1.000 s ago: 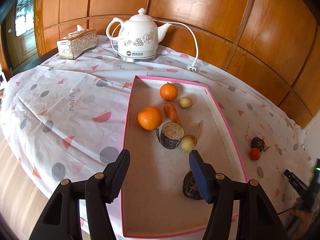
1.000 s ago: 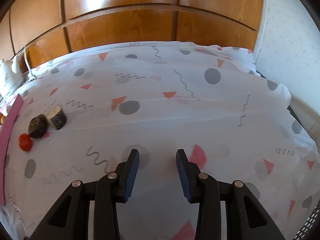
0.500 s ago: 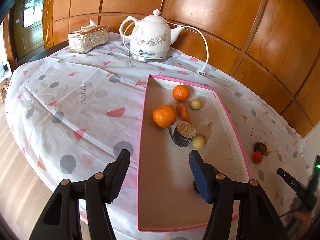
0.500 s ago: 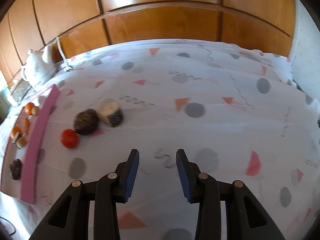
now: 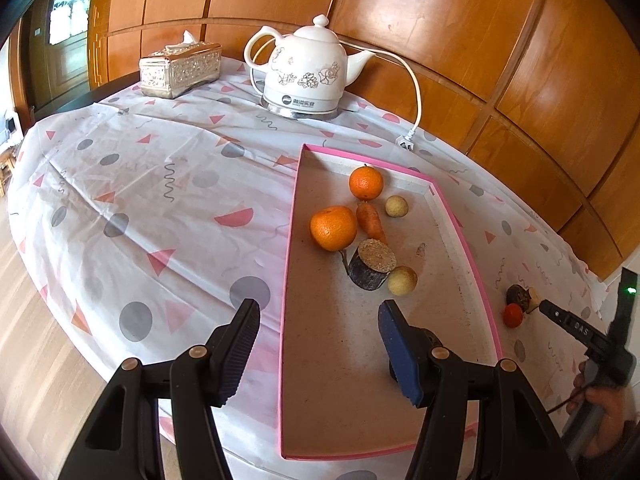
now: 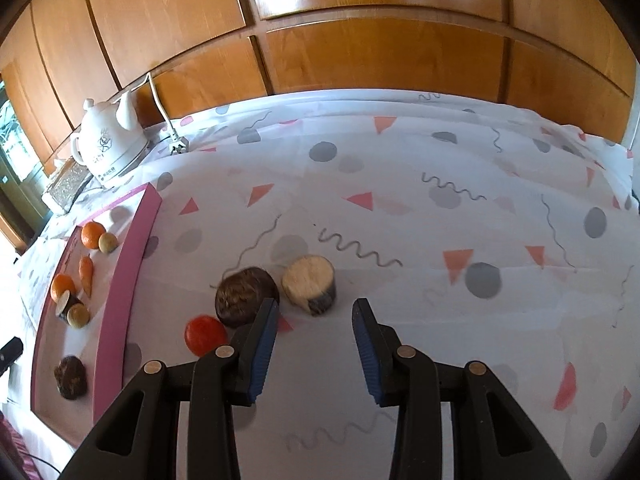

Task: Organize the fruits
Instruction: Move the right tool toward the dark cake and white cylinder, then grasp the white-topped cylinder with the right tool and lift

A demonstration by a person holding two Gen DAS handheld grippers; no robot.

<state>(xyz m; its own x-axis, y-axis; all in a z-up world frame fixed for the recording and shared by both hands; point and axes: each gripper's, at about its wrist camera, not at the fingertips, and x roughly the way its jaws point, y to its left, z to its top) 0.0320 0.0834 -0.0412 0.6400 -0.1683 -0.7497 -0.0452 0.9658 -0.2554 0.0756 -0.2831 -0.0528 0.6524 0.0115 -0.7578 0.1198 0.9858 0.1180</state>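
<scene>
Both tongs spread, empty; pink tray: two oranges; three pieces outside.

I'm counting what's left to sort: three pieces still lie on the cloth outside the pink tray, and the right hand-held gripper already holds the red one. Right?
Not quite. Three pieces do lie outside the pink tray, but the right hand-held gripper is empty; the red one sits on the cloth beside it, as the right wrist view shows.
</scene>
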